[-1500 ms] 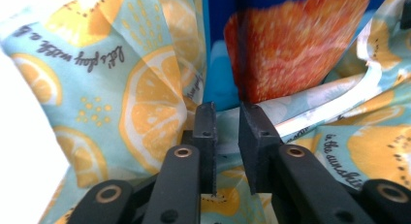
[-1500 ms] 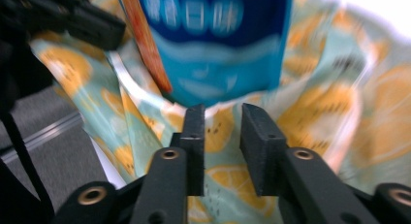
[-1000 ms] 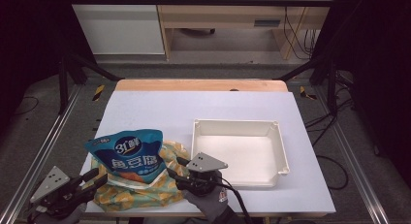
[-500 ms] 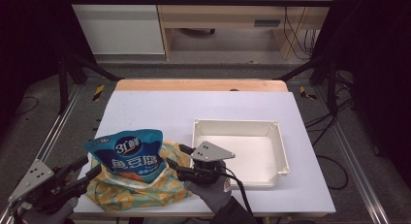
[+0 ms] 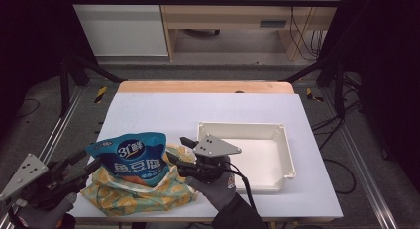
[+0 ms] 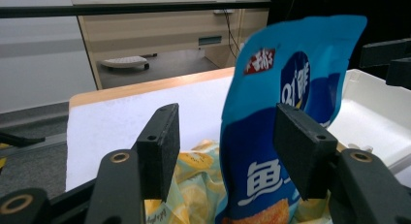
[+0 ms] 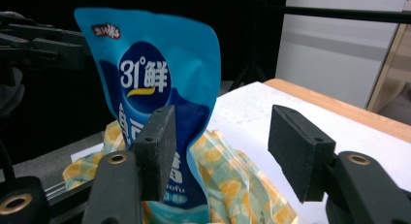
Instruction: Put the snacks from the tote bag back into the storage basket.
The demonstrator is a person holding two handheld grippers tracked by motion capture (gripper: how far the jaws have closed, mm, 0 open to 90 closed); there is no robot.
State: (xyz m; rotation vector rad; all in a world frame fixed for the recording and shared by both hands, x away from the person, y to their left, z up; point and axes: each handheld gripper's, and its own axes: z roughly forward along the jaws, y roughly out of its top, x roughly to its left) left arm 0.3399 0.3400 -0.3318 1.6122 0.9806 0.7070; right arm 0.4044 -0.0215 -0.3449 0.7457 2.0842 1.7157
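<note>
Two claws: flanking the blue snack pouch, left claw at the pouch's left edge, right claw at its right.
Pouch position: standing upright on the yellow patterned bag, near the front-left corner of the bench, well left of the white tray.
Step in hand: judging by the approach, lining up for a grab on the pouch, grip not yet made.
Left claw state: gaping wide in the left gripper view, pouch's lower edge sitting between the pads, nothing pinched.
Right claw state: likewise spread wide in the right gripper view, pouch overlapping the left pad, contact hard to tell, nothing held.
Next move, probably: closing one claw on a pouch edge, keeping it upright, then carrying toward the tray.
</note>
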